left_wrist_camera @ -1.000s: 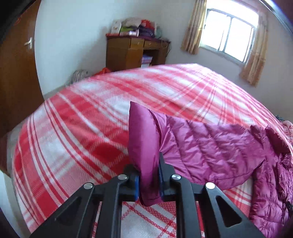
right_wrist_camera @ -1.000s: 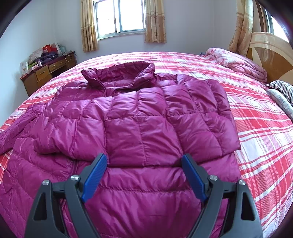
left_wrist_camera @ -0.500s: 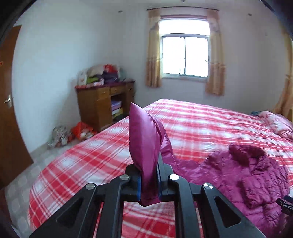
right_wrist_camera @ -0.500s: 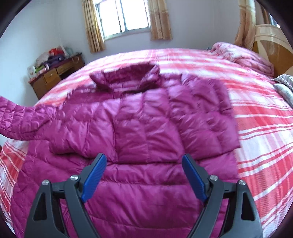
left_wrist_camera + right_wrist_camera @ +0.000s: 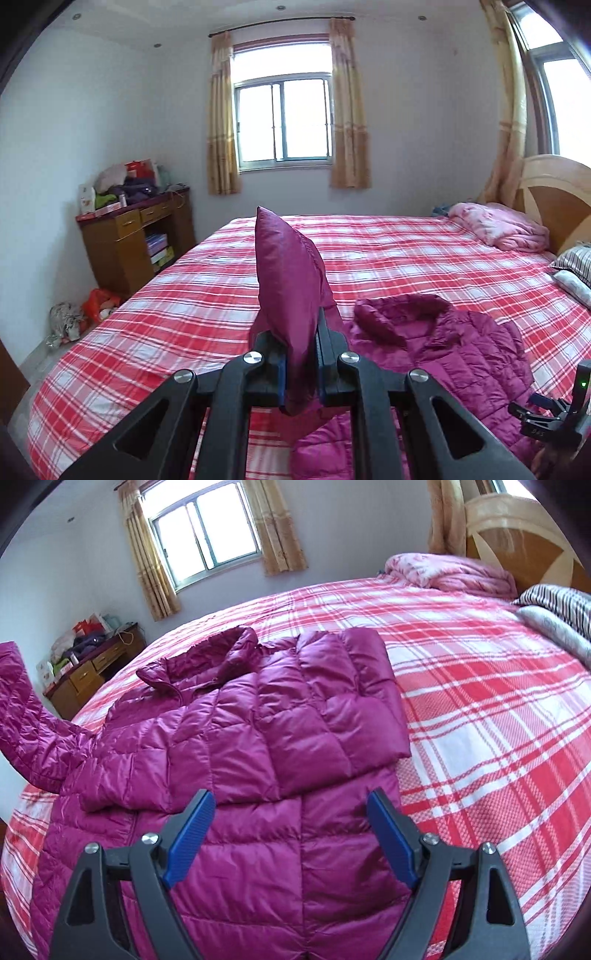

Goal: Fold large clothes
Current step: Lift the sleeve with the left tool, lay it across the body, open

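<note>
while the left gripper (image 5: 301, 363) clamps the sleeve (image 5: 288, 291) cuff, raised clear of the bed (image 5: 184, 306) for folding inward, the jacket (image 5: 454, 350) lies below. right view: right gripper (image 5: 291, 836) hovers unclenched over the jacket (image 5: 258, 746), empty.

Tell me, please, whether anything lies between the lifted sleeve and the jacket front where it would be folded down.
Nothing visible does. The left gripper holds the sleeve up above the bed. The jacket front is bare apart from its other sleeve, already folded across. The right gripper hovers open over the lower hem, off to the side of that path.
</note>
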The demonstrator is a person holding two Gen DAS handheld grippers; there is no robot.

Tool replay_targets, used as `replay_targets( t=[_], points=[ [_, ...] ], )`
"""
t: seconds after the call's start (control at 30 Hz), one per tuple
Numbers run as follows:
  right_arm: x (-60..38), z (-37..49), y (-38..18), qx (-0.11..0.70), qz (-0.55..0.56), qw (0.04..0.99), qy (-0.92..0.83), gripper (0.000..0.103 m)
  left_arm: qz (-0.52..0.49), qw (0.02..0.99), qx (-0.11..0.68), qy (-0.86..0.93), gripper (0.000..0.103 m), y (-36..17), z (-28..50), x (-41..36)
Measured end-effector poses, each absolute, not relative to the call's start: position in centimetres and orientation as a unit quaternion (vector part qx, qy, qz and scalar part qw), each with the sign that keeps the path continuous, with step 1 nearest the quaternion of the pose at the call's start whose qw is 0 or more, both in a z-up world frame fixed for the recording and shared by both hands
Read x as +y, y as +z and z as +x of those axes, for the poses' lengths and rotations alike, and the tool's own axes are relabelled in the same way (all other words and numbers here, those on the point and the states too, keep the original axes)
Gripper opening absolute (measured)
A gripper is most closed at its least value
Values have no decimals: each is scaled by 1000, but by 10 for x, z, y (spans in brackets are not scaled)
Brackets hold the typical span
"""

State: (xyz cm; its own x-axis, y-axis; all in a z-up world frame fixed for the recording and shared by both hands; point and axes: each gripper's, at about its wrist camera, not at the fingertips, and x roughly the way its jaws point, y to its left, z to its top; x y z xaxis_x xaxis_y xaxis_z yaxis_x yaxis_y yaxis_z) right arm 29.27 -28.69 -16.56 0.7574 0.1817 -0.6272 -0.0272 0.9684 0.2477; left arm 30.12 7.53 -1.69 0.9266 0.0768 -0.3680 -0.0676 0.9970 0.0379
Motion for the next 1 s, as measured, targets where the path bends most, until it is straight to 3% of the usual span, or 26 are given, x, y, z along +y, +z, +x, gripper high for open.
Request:
replay_targets(
  t=[0.53, 1.0],
  points=[
    [-286, 292, -171, 348, 117, 929, 54, 87, 43, 969, 241, -36, 10, -54, 339, -28],
    [-283, 294, -175, 363, 99, 926, 26, 90, 57, 948, 308, -60, 11, -117, 363, -87]
  ],
)
